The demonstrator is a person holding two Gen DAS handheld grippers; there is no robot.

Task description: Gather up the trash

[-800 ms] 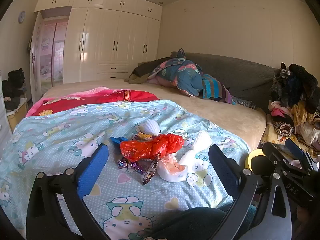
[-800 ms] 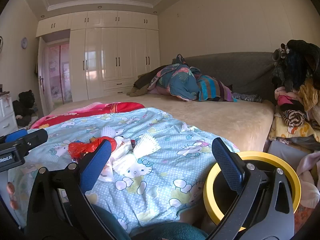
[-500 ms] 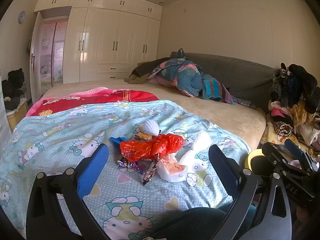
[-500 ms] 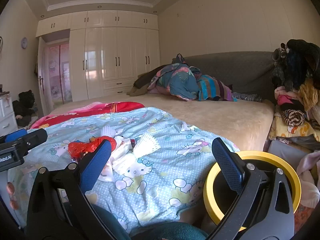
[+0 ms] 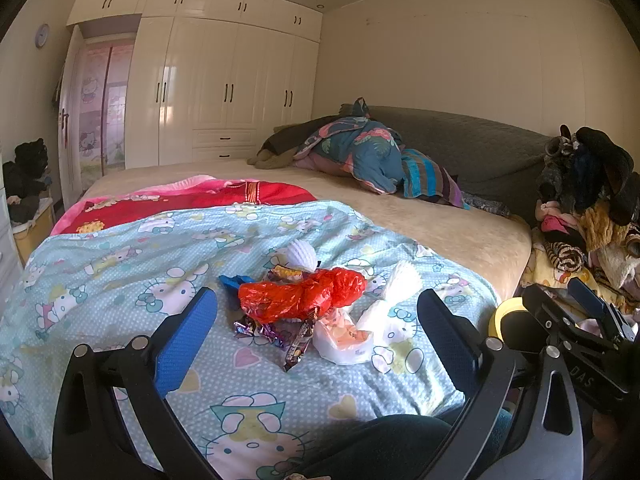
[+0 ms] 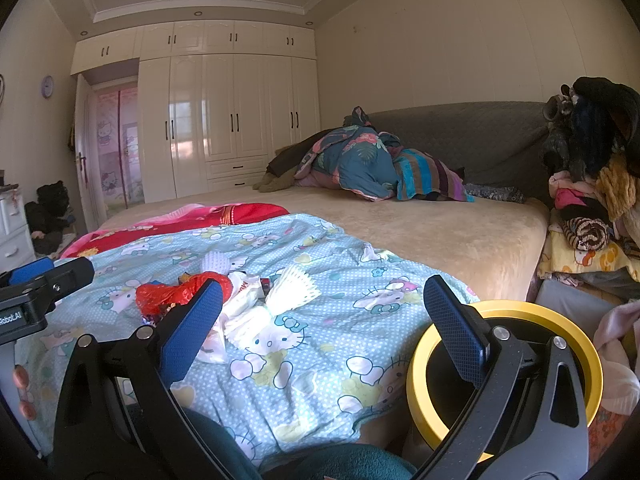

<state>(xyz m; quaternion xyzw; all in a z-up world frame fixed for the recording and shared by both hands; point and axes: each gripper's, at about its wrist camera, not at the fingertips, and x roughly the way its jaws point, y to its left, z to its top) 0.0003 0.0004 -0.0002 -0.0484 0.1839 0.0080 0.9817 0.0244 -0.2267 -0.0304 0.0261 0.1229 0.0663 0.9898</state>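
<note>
A heap of trash lies on the light-blue cartoon blanket (image 5: pixel 120 264): a crumpled red plastic bag (image 5: pixel 300 294), dark snack wrappers (image 5: pixel 298 342), a white plastic bag (image 5: pixel 340 338) and white pleated paper cups (image 5: pixel 404 280). The heap also shows in the right wrist view, with the red bag (image 6: pixel 176 294) and a paper cup (image 6: pixel 296 286). My left gripper (image 5: pixel 316 336) is open and empty, just short of the heap. My right gripper (image 6: pixel 324 320) is open and empty, over the bed's corner. A yellow-rimmed black bin (image 6: pixel 560 328) stands on the floor beside the bed.
A red blanket (image 5: pixel 192 204) lies behind the blue one. Bundled bedding (image 5: pixel 360 156) sits at the grey headboard. A pile of clothes (image 6: pixel 592 184) rises at the right. White wardrobes (image 6: pixel 224 108) line the far wall.
</note>
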